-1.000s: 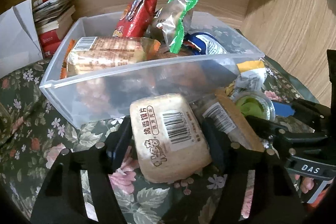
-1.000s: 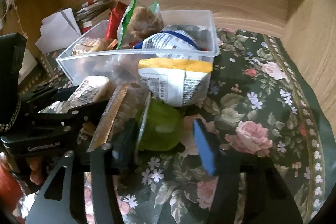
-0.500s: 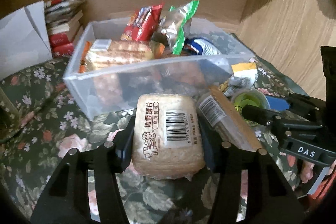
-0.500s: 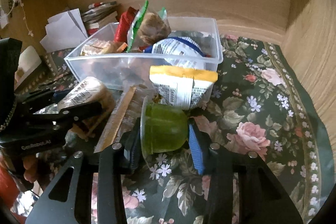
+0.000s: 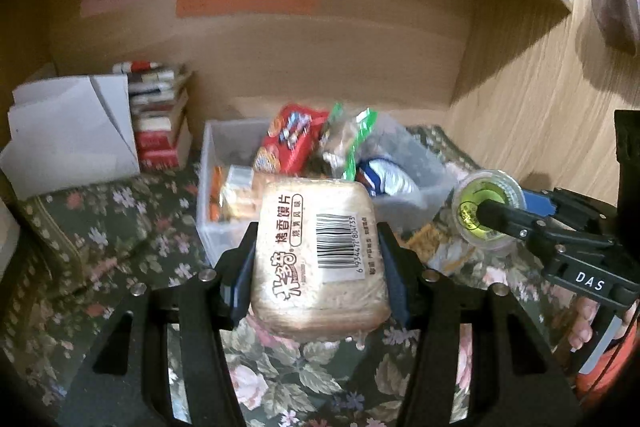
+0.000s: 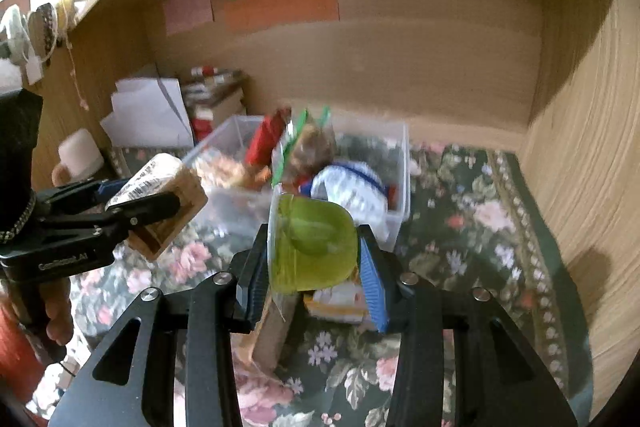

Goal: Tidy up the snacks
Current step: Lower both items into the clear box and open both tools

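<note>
Left wrist: the left gripper (image 5: 318, 259) pinches the toast-slice pack (image 5: 318, 255) by its flanks, barcode up, held above the cloth.
Bin: the clear bin (image 5: 416, 183) sits just beyond, already crowded, so a high carry looks wise to clear its rim.
Right wrist: the right gripper (image 6: 312, 259) squeezes the green jelly cup (image 6: 314, 247) across its sides, lid turned sideways.
Below: the yellow-edged packet (image 6: 336, 303) lies on the floral cloth (image 6: 460, 247), not yet sorted.

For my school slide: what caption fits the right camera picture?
Right gripper holds a green jelly cup above the flowery cloth.
</note>
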{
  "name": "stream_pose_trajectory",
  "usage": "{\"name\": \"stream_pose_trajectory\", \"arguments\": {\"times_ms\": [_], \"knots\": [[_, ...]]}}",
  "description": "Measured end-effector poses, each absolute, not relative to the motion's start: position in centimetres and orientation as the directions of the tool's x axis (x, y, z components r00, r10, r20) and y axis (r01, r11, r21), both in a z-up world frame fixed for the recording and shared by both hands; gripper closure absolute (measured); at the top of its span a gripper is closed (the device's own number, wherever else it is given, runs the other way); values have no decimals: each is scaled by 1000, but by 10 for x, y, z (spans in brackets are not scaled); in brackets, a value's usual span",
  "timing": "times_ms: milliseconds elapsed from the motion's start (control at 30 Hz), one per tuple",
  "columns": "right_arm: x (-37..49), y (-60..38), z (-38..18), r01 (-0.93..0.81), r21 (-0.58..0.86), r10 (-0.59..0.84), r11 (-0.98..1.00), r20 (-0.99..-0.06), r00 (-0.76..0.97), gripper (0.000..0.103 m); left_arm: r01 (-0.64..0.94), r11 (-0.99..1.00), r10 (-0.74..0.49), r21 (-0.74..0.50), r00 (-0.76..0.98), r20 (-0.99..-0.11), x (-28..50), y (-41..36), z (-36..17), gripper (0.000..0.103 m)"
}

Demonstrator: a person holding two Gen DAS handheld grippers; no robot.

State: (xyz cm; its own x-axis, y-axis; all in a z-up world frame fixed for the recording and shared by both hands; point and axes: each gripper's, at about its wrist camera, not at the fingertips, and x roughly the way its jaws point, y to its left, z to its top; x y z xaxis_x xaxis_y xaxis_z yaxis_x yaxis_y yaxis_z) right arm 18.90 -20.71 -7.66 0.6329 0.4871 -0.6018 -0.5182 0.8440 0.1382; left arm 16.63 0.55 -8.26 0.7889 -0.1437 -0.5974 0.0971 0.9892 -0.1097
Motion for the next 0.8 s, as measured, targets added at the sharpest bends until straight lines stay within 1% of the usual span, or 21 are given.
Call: {"name": "stream_pose_trajectory", "arguments": {"times_ms": [200,400,533,800], "knots": [[199,-202,-60,-513,125,488,849,-558,671,65,80,991,-128,-108,819,-560,176,14,-63,48],[221,-193,-55,-499,115,477,859,-537,696,65,51,993,-101,-105,832,-546,198,26,-53,48],[244,-190,-60,-482,117,460,868,-553,694,65,24,995,-75,-99,831,-551,217,34,-54,48],[291,-180,-74,-454,112,425,884,-598,679,65,14,993,-79,-114,804,-589,257,47,-69,48]]}}
